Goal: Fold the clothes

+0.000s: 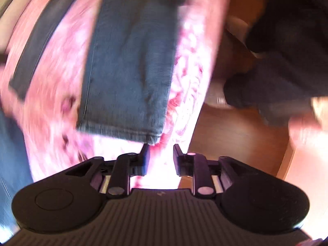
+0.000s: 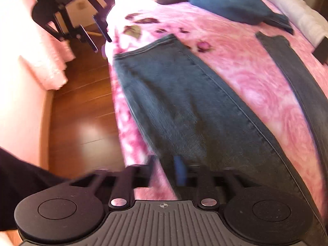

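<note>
Nearest to me, the left gripper (image 1: 160, 155) is hovering with its jaws parted and nothing between them, just short of the hem corner of the jeans leg (image 1: 127, 65) that is lying stretched across the pink bedspread (image 1: 51, 106). I am seeing that leg running away from this camera toward the far end, where the blue pad of the right gripper (image 2: 180, 172) is showing on the denim. From the right wrist view, that gripper is sitting at the upper part of the same leg, but the picture is smearing badly there, so I cannot tell whether its fingers are clamped on the cloth or only resting over it. Further along, the second leg (image 2: 297, 78) is lying apart on the spread, splayed away from the one I am working. Beyond both, a blue folded garment (image 2: 225, 2) is resting near the head of the bed, and off the bed edge the wooden floor (image 2: 82, 110) is dropping away.

I am judging the risks this way. The hem is sitting close to the bed edge, so a shallow bite by the left jaws could be catching the plush spread along with the denim, or missing the corner and nudging the leg toward the floor. With the legs lying splayed, lifting one end alone could be dragging the whole garment crooked. Both views are blurring, so I am trusting fine positions little.
</note>
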A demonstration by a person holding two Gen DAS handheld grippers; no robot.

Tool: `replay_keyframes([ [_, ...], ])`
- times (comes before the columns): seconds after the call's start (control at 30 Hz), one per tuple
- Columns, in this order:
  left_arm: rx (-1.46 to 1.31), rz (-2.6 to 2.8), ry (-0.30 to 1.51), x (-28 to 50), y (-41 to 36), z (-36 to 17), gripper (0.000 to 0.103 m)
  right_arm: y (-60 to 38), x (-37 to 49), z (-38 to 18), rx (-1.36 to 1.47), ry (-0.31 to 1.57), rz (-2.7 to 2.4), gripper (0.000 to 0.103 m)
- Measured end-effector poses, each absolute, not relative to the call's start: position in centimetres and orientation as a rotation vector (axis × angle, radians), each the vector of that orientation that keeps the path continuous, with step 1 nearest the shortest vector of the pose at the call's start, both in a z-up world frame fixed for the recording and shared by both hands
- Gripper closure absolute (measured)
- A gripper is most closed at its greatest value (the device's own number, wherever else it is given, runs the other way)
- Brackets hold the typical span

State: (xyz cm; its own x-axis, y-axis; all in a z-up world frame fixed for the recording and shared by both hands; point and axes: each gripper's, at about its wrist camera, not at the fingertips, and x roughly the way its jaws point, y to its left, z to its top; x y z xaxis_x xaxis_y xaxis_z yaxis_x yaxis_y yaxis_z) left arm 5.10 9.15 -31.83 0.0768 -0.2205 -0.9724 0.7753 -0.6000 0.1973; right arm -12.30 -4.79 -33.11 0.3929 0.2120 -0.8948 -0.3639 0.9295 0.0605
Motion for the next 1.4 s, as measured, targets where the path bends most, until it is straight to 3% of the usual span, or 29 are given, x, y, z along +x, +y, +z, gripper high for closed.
replay_keyframes([
  [0.13, 1.475, -1.567, 0.676, 7.6, 6.7, -33.2, 0.067, -8.1, -12.9, -31.4, -0.076, 1.07, 0.313, 0.049],
  [0.4, 1.251, -1.424, 0.874, 12.5, 1.8, -35.9, 0.068, -16.2, -8.6, -34.3, -0.263, 1.087, 0.093, 0.049],
  [0.47, 1.208, -1.399, 0.917, 13.6, 0.7, -36.4, 0.07, -17.9, -7.2, -35.8, -0.247, 1.11, 0.079, 0.049],
  [0.5, 1.211, -1.409, 0.925, 13.7, 0.6, -36.2, 0.075, -18.5, -6.6, -36.4, -0.232, 1.122, 0.084, 0.049],
  [0.53, 1.217, -1.413, 0.911, 13.7, 0.8, -35.8, 0.088, -19.1, -6.1, -37.0, -0.218, 1.135, 0.09, 0.049],
  [0.6, 1.232, -1.407, 0.856, 13.8, 1.1, -34.7, 0.096, -19.6, -5.2, -37.7, -0.189, 1.138, 0.091, 0.049],
  [0.9, 1.194, -1.332, 0.871, 13.6, 1.1, -32.8, 0.093, -18.8, -8.3, -34.1, -0.043, 1.149, -0.063, 0.049],
  [0.97, 1.181, -1.296, 0.878, 13.0, 0.9, -31.9, 0.086, -19.1, -10.9, -32.6, 0.022, 1.179, -0.154, 0.049],
  [1.03, 1.158, -1.267, 0.877, 12.0, 0.6, -30.8, 0.072, -19.6, -13.8, -30.7, 0.094, 1.2, -0.268, 0.048],
  [1.17, 1.082, -1.219, 0.878, 9.3, -0.3, -27.7, 0.063, -21.7, -21.0, -26.5, 0.304, 1.226, -0.569, 0.047],
  [1.27, 1.004, -1.189, 0.884, 7.3, -0.7, -25.2, 0.049, -22.9, -26.6, -22.9, 0.458, 1.187, -0.779, 0.025],
  [1.3, 0.982, -1.175, 0.884, 6.7, -0.7, -24.4, 0.042, -23.2, -28.4, -21.7, 0.493, 1.166, -0.835, 0.024],
  [1.4, 0.926, -1.11, 0.883, 4.9, 0.0, -22.1, 0.037, -23.8, -33.1, -18.4, 0.557, 1.123, -0.95, 0.024],
])
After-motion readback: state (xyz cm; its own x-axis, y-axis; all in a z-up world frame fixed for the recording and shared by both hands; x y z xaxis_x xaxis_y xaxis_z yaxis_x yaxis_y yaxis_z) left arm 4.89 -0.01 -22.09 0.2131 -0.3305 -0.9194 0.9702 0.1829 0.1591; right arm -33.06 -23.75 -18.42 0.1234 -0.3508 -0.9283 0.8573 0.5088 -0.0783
